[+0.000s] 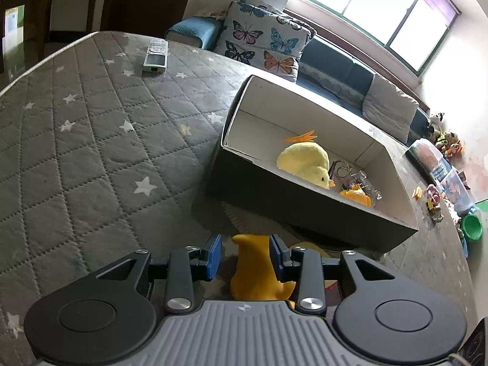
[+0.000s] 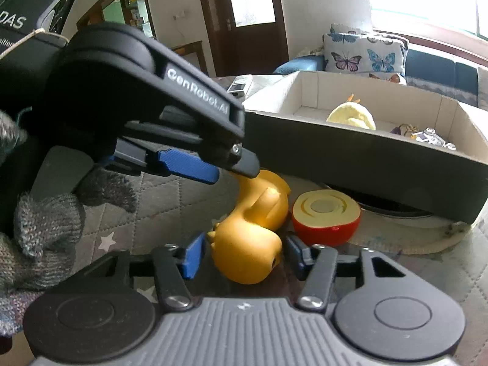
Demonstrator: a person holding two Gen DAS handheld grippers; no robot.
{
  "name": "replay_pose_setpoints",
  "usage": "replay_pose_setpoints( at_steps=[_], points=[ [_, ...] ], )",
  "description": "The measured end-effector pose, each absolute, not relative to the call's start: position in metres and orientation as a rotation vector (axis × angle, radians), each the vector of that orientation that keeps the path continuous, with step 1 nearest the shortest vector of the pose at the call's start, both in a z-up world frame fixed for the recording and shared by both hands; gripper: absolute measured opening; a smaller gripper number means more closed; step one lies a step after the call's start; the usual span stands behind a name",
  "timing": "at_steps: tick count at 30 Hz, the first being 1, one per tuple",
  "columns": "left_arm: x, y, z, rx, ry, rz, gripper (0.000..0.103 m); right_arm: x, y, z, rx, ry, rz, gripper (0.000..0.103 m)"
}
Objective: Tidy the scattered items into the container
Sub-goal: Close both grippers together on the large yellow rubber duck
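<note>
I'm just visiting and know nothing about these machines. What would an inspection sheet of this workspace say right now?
Surface: grey quilted star cover.
Job's things: cardboard box holds a plush chick and small trinkets; rubber duck and half toy apple lie outside it.
Clutter: remote control at the far edge.
Grippers: left gripper shut on the rubber duck's tail; right gripper open around its head.
Cables: nothing seen.
Surroundings: butterfly cushions, sofa, windows, toys on the floor.
</note>
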State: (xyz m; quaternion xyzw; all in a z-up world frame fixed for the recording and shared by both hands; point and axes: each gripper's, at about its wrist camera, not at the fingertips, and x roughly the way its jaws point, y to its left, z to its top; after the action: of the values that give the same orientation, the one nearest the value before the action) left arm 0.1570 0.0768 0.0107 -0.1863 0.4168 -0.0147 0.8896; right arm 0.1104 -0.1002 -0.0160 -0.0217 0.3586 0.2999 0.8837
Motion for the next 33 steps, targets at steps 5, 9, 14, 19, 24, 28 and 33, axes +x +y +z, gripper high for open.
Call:
replay_pose_setpoints(
  at_steps=[5, 9, 14, 19, 24, 28, 33],
  points=[
    [0.165, 0.077, 0.005, -0.402, 0.878, -0.017, 0.037, 0.112, -0.1, -0.018, -0.036, 0.749, 0.631, 0.051],
    [0.169, 0.079, 0.003, -0.433, 0.883, -0.015, 0.037, 0.113, -0.101, -0.019, -0.027, 0.751, 0.636, 0.051],
    [0.176, 0.08, -0.002, -0.474, 0.9, -0.036, 0.039, 0.113, -0.1, -0.02, -0.027, 0.751, 0.639, 0.05],
    [0.183, 0.08, -0.004, -0.465, 0.937, -0.08, 0.039, 0.116, -0.102, -0.022, -0.024, 0.762, 0.653, 0.047],
    [0.19, 0.082, -0.008, -0.478, 0.958, -0.101, 0.041, 0.118, -0.102, -0.023, -0.016, 0.768, 0.665, 0.049],
    [0.195, 0.079, -0.014, -0.486, 0.982, -0.122, 0.042, 0.12, -0.1, -0.024, -0.014, 0.769, 0.668, 0.05],
    [0.199, 0.082, -0.019, -0.508, 0.997, -0.151, 0.042, 0.121, -0.101, -0.024, -0.013, 0.769, 0.669, 0.049]
  ],
)
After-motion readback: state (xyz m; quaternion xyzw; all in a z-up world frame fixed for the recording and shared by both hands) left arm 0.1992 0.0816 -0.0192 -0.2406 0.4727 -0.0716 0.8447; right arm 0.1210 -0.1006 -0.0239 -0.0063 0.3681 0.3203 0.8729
